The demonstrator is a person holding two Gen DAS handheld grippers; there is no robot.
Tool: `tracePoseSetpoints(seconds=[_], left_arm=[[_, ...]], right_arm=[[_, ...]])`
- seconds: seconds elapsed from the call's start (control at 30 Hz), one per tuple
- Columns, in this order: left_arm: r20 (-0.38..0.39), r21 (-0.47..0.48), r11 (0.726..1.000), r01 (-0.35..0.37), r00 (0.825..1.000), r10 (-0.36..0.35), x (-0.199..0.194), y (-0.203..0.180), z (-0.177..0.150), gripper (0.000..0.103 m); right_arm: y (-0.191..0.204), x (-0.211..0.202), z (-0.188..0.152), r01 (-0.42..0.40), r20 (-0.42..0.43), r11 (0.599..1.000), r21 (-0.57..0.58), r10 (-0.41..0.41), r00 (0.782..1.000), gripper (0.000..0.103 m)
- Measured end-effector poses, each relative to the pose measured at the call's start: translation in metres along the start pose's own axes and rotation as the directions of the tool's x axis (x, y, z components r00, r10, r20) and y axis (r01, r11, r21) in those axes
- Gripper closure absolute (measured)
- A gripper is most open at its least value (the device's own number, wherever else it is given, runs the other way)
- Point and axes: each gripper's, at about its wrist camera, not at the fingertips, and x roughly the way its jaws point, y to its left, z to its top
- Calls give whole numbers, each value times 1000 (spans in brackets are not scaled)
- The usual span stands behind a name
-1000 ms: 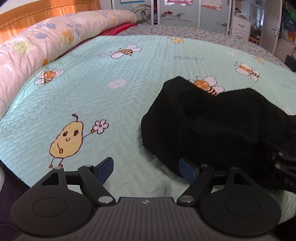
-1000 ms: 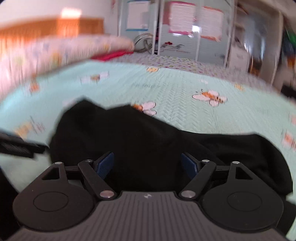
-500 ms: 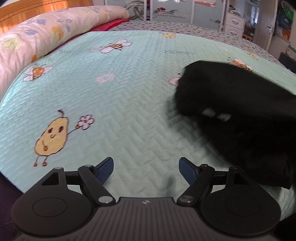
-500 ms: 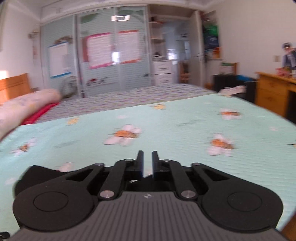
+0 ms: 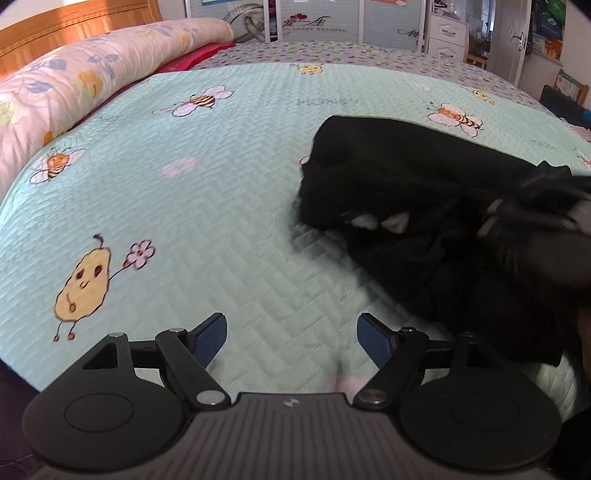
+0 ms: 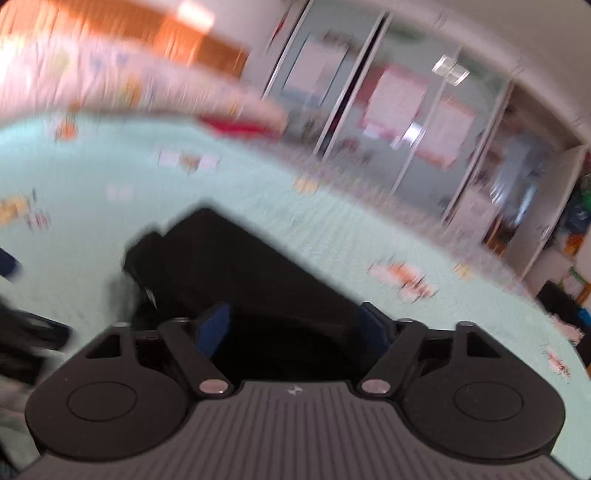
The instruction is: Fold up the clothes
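A black garment [image 5: 424, 192] lies bunched on the mint green bedspread [image 5: 221, 184], right of centre in the left wrist view, with two small white tags showing at its near fold. My left gripper [image 5: 291, 336] is open over bare bedspread, left of the garment and apart from it. In the blurred, tilted right wrist view, my right gripper [image 6: 293, 325] hangs just over the garment [image 6: 236, 266]. Its blue pads [image 6: 214, 325] stand wide apart, with black cloth lying below and between them. The right gripper [image 5: 535, 210] also shows as a dark blur at the garment's right end.
A rolled floral quilt [image 5: 74, 85] and a wooden headboard [image 5: 74, 26] line the bed's left side. Wardrobe doors [image 5: 317, 18] stand beyond the far end, and a white drawer unit [image 5: 447, 37] and a door stand at the far right.
Half a second ago the right gripper's jaws were shut and it looked across the bed. Now they stand apart over the garment, and the view has rolled. The left gripper shifted slightly.
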Motion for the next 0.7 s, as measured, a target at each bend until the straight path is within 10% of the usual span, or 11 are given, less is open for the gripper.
tracePoseSetpoints(seconds=[0.03, 0.27, 0.47, 0.57, 0.7], left_arm=[[-1, 0, 1000, -2, 1000, 2, -1, 2, -1, 22], [3, -11, 1000, 19, 1000, -19, -1, 3, -3, 22], [20, 40, 991, 131, 991, -132, 1, -34, 2, 22], [42, 92, 975, 202, 978, -207, -3, -59, 7, 22], [31, 118, 955, 272, 960, -277, 9, -92, 22, 22]], right_arm=[[-9, 12, 3, -45, -52, 998, 42, 47, 998, 102], [-140, -66, -2, 140, 69, 859, 492, -198, 978, 103], [-179, -124, -54, 284, -22, 763, 580, -335, 942, 100], [-166, -134, -71, 338, -58, 738, 584, -377, 924, 87], [-152, -139, -70, 261, 17, 744, 615, -344, 939, 45]])
